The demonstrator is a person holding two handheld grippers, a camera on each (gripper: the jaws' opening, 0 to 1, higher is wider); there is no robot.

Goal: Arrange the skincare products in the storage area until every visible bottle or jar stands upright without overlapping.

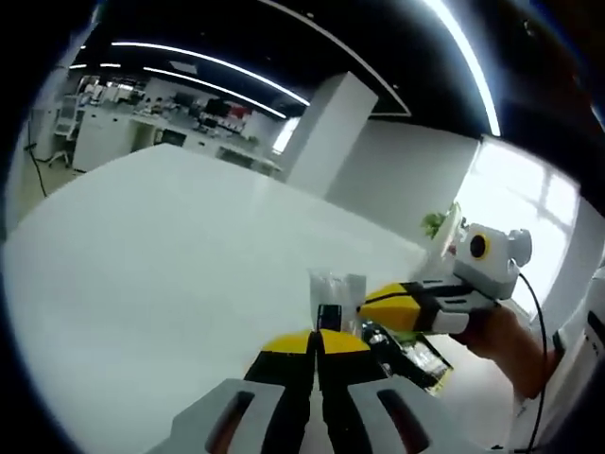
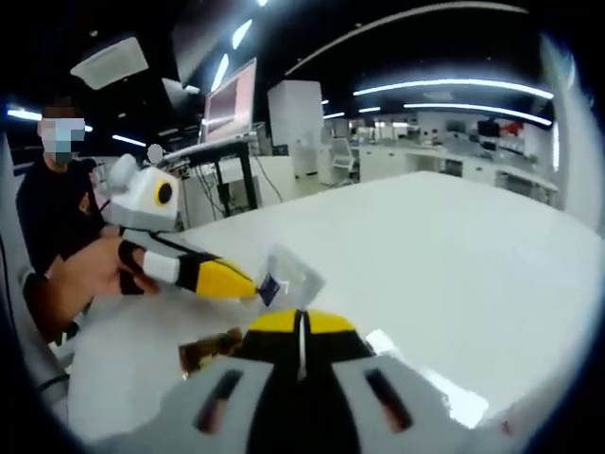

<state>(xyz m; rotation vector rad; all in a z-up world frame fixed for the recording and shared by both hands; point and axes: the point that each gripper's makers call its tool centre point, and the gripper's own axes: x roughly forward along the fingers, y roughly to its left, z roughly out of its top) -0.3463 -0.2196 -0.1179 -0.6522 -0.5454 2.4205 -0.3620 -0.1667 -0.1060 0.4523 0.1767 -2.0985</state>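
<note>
A small clear plastic packet (image 1: 337, 291) with a dark patch at its base is held up over the white table (image 1: 161, 265). My left gripper (image 1: 317, 342) is shut, with the packet's lower edge at its yellow tips. In from the right comes my right gripper (image 1: 376, 303), and its tip meets the packet's side. In the right gripper view the same packet (image 2: 291, 274) sits just above my shut right gripper (image 2: 301, 323), and my left gripper (image 2: 257, 284) pinches its left edge. A dark tray (image 1: 423, 357) with glossy items lies below; these brown glossy items (image 2: 210, 352) are partly hidden.
The white table (image 2: 454, 265) stretches wide and bare beyond the packet. A person in dark clothes (image 2: 43, 218) stands at its near edge, with a hand (image 2: 90, 274) around the left gripper's handle. Desks, a monitor on a stand (image 2: 232, 104) and a white pillar (image 1: 326, 132) stand farther off.
</note>
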